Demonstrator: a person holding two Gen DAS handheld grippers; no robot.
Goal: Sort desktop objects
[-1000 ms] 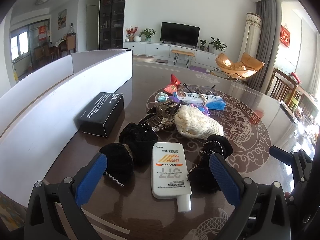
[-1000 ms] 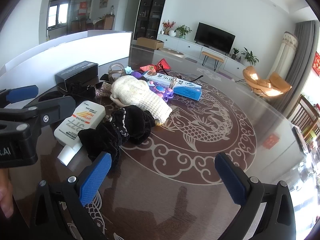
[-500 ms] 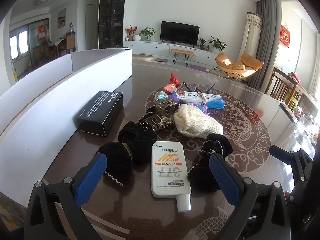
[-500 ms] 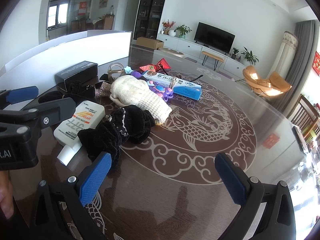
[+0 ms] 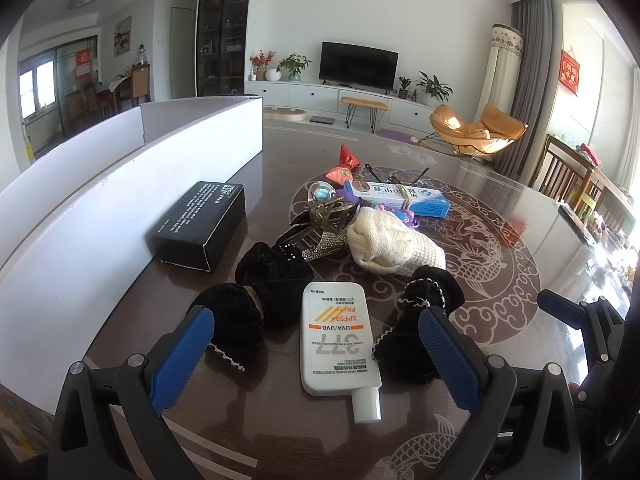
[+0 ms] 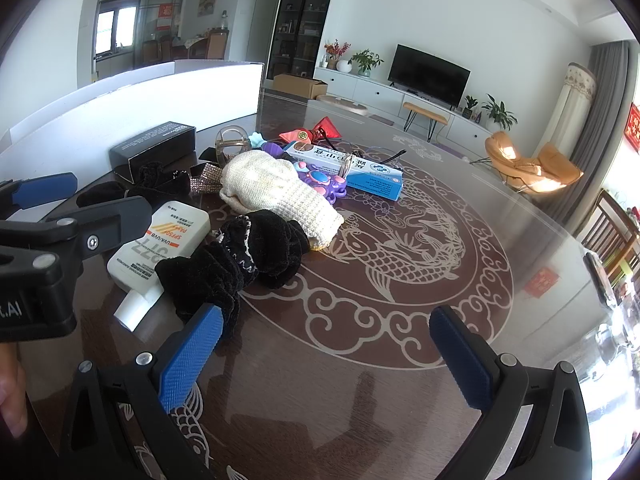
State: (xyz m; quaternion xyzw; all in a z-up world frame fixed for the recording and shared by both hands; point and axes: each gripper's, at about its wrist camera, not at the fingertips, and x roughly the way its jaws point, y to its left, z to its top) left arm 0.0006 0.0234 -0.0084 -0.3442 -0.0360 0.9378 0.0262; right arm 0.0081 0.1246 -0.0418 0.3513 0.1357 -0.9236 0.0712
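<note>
A dark round table (image 5: pixel 500 280) with a pale fish-and-cloud pattern carries a heap of small things near its left edge, beside a long white box wall (image 5: pixel 120 200).

The left tongs (image 5: pixel 316 344) hang low over the near edge of the table, blue pads spread wide, holding nothing. Between the pads lies a white sunscreen tube (image 5: pixel 338 336), cap toward the camera. A black scrunchie (image 5: pixel 232 324) lies just left of the tube and another black scrunchie (image 5: pixel 420 312) touches its right side. A 3rd black scrunchie (image 5: pixel 274 268) sits just behind the tube.

Farther back lie a cream knitted mitt (image 5: pixel 394 244), a black carton (image 5: pixel 200 224) by the box wall, a metal hair claw (image 5: pixel 332 212), a blue and white toothpaste box (image 5: pixel 400 198), and a red candy wrapper (image 5: pixel 344 166).

The right tongs (image 6: pixel 326 344) are also spread wide and empty, above bare tabletop toward the table's middle, the scrunchie at the left pad. A fingertip (image 6: pixel 12 400) shows at the left edge of the right view.
</note>
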